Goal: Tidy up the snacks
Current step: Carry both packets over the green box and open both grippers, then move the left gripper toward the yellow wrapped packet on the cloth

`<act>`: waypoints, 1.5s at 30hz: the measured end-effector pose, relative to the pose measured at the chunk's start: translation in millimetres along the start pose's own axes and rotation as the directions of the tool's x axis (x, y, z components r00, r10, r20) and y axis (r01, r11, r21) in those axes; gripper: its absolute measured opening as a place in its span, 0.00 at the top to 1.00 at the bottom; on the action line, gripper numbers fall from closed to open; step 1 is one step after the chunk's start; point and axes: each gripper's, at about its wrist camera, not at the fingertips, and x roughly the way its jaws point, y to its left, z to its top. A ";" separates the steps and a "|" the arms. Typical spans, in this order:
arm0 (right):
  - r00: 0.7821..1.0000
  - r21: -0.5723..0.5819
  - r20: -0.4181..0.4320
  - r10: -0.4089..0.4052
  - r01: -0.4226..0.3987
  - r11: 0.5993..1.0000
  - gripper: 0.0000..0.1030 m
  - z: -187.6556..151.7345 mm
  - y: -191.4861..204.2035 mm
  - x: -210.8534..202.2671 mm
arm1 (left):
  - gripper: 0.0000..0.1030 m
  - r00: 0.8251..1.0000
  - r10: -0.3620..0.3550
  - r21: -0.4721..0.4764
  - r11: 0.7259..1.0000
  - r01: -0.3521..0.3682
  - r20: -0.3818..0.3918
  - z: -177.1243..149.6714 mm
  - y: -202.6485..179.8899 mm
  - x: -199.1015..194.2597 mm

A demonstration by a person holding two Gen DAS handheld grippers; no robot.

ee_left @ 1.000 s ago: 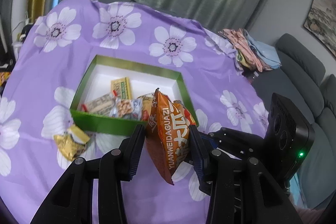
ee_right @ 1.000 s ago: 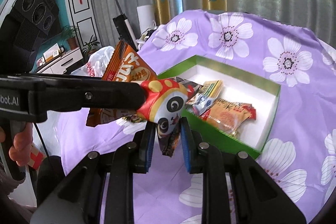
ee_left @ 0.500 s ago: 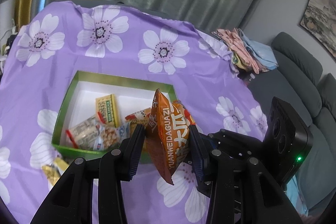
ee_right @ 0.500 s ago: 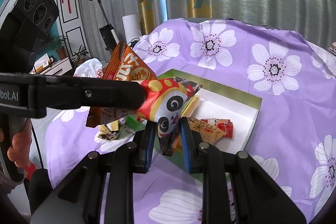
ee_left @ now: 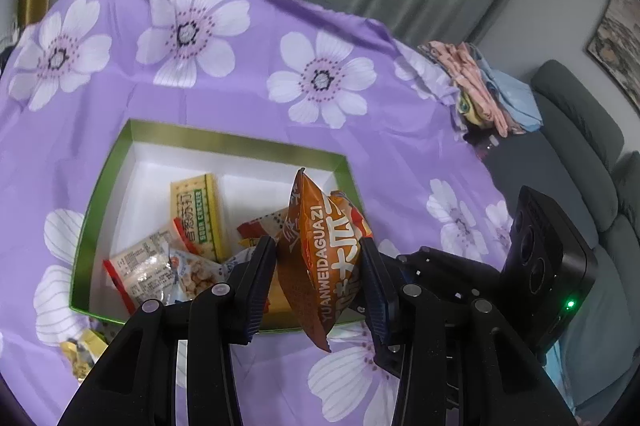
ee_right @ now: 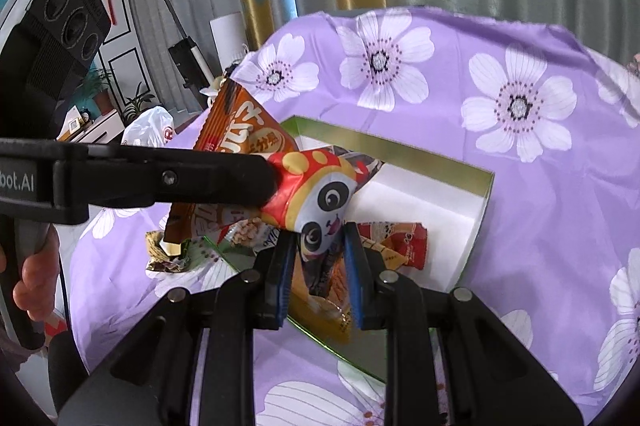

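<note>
My left gripper point(ee_left: 318, 262) is shut on an orange snack bag point(ee_left: 324, 254) that hangs over the near right part of a green box with a white inside point(ee_left: 240, 142). My right gripper point(ee_right: 318, 258) is shut on a red and yellow panda snack bag point(ee_right: 316, 190), held above the box's near corner point(ee_right: 486, 182). In the right wrist view the left gripper's finger point(ee_right: 168, 178) crosses from the left with the orange bag point(ee_right: 240, 134). Several packets lie in the box: a yellow cracker pack point(ee_left: 198, 210), a clear peanut pack point(ee_left: 150, 266), a red pack point(ee_right: 404, 238).
A gold-wrapped snack point(ee_left: 82, 350) lies on the purple flowered cloth point(ee_left: 248, 74) outside the box's near left corner. Folded clothes point(ee_left: 484, 90) sit at the table's far right edge, with a grey sofa point(ee_left: 580, 146) beyond. A hand point(ee_right: 32, 278) grips the left tool's handle.
Both grippers have moved forward over the table, each still holding its bag. The box now sits nearer and lower in both views; the gold snack has slid toward the left wrist view's bottom edge.
</note>
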 end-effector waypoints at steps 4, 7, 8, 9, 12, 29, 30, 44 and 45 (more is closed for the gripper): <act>0.999 0.005 -0.037 -0.006 0.006 1.000 0.76 -2.4 -2.0 12.1 | 0.59 1.000 0.003 -0.031 1.000 -0.003 -0.023 -2.8 9.3 10.6; 0.998 0.007 -0.069 -0.010 0.010 1.000 0.76 -4.7 -2.6 19.9 | 0.59 0.999 0.005 -0.052 0.999 -0.007 -0.037 -5.7 16.1 16.7; 0.997 0.009 -0.077 -0.012 0.013 1.000 0.75 -5.7 -2.8 22.1 | 0.59 0.999 0.006 -0.059 0.998 -0.008 -0.042 -6.0 17.9 18.7; 0.996 0.012 -0.086 -0.013 0.014 1.000 0.75 -6.5 -3.5 24.3 | 0.59 0.999 0.008 -0.067 0.998 -0.011 -0.046 -6.7 19.8 20.4; 0.995 0.017 -0.102 -0.014 0.016 1.000 0.73 -8.2 -3.6 28.3 | 0.59 0.998 0.016 -0.079 0.997 -0.020 -0.054 -8.6 23.1 23.0; 0.995 0.038 -0.084 -0.048 0.051 0.998 0.59 -6.1 -0.3 13.1 | 0.30 0.991 0.134 -0.095 0.986 -0.134 -0.012 -12.7 33.8 1.7; 0.995 0.040 -0.080 -0.053 0.056 0.998 0.56 -6.2 0.2 10.9 | 0.30 0.990 0.141 -0.094 0.986 -0.141 -0.009 -12.9 33.8 -0.8; 0.993 0.068 -0.023 -0.119 0.120 0.990 0.24 -8.9 9.5 -28.6 | 0.07 0.960 0.276 -0.017 0.961 -0.276 0.048 -31.9 24.8 -43.3; 0.992 0.070 -0.023 -0.124 0.126 0.990 0.19 -9.3 10.2 -30.9 | 0.04 0.956 0.286 -0.012 0.958 -0.286 0.056 -34.5 24.4 -47.6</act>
